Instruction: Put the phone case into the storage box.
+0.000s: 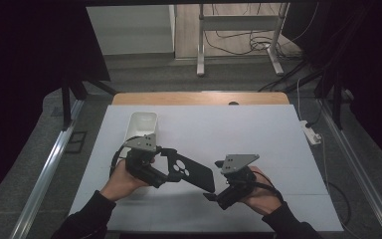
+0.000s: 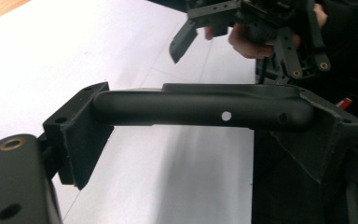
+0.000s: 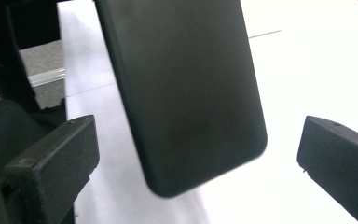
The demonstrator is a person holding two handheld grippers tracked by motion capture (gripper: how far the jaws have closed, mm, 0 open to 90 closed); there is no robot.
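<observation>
Phone case (image 1: pixel 191 172) sits clamped in my left gripper (image 1: pixel 171 167); right gripper (image 1: pixel 214 191), at four o'clock, gapes. Bin (image 1: pixel 142 127) at eleven: contents unclear.

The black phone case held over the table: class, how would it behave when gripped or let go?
The black phone case looks thin, so probably light and slightly flexible. Its smooth matte back may slip. The left tool pinches one end, so it could sag or pivot.

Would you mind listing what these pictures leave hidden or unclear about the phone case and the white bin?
- Phone case: its inner face is turned away in the high view; the right gripper view cuts off its top.
- Its clamped end: covered by the left gripper in the high view.
- White bin: near end hidden behind that gripper's grey plate; contents too small to tell.
</observation>
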